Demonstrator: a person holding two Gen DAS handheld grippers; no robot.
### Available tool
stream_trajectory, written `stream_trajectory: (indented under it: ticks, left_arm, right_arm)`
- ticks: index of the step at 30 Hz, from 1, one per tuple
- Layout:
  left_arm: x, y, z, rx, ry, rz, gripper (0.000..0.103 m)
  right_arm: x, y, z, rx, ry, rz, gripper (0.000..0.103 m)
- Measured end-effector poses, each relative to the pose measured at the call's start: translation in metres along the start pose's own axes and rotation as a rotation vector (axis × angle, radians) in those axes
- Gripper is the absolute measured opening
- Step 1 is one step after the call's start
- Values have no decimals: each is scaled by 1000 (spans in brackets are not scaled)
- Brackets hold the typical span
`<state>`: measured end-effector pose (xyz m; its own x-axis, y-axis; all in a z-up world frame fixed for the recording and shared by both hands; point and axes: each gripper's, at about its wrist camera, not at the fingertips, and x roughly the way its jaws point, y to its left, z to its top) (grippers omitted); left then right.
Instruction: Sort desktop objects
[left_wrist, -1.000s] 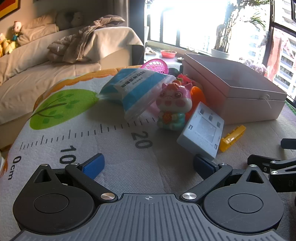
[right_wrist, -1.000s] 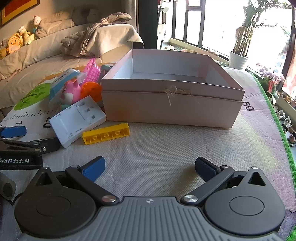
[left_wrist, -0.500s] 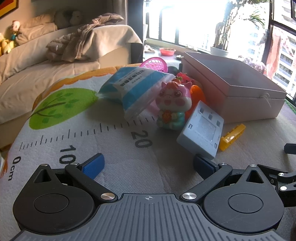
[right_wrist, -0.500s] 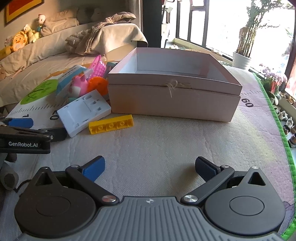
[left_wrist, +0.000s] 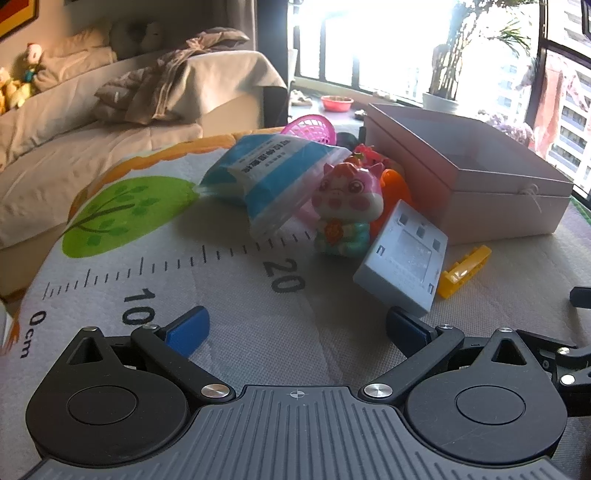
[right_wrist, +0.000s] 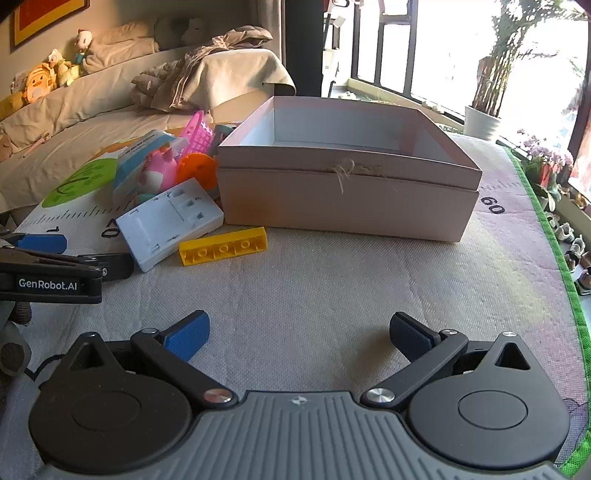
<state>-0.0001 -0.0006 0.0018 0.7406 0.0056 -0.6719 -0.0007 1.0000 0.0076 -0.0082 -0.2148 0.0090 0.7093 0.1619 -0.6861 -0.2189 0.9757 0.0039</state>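
An open pink-white box (right_wrist: 347, 192) (left_wrist: 480, 177) stands on the mat. Left of it lies a pile: a yellow brick (right_wrist: 223, 245) (left_wrist: 463, 271), a white switch plate (right_wrist: 170, 221) (left_wrist: 402, 258), a pink pig figurine (left_wrist: 347, 206) (right_wrist: 157, 171), a blue-white packet (left_wrist: 273, 173), an orange disc (right_wrist: 195, 170) and a pink basket (left_wrist: 310, 129) (right_wrist: 197, 133). My left gripper (left_wrist: 295, 328) is open and empty, short of the switch plate. My right gripper (right_wrist: 299, 332) is open and empty, in front of the box and the brick.
The mat (left_wrist: 184, 266) has a printed ruler and a green tree. A sofa with blankets and plush toys (right_wrist: 110, 85) lies behind. A window with potted plants (right_wrist: 480, 122) is at the right. The mat's green edge (right_wrist: 546, 229) runs along the right side.
Both grippers have drawn back a little from the pile and the box; the right view has shifted slightly right. Both stay open. No object has moved.
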Motion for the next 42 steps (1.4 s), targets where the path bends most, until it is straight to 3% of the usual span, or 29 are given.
stream_trajectory:
  ticks: [6, 13, 24, 28, 31, 33, 38, 42]
  left_arm:
    - [-4, -2, 1, 8, 22, -18, 103]
    - [-9, -11, 13, 3, 38, -61, 103]
    - [-24, -1, 21, 30, -3, -79, 103]
    - [-13, -15, 32, 70, -4, -127, 103]
    - [-5, -34, 32, 169, -23, -137, 103]
    - [2, -40, 31, 225, -28, -120, 103]
    - [17, -31, 33, 205, 29, -68, 103]
    - [14, -20, 32, 206, 29, -36, 103]
  right_arm:
    - [-11, -6, -9, -34, 2, 53, 103]
    - [-22, -17, -12, -9, -25, -22, 103]
    - [-18, -22, 12, 9, -44, -19, 103]
    - [-8, -26, 21, 34, -59, -73, 103]
    - [-16, -33, 35, 18, -176, -200, 103]
    - [-20, -46, 51, 41, -219, -233, 103]
    - [8, -82, 82, 155, -194, -231, 103]
    - [41, -91, 95, 251, -139, -130, 103]
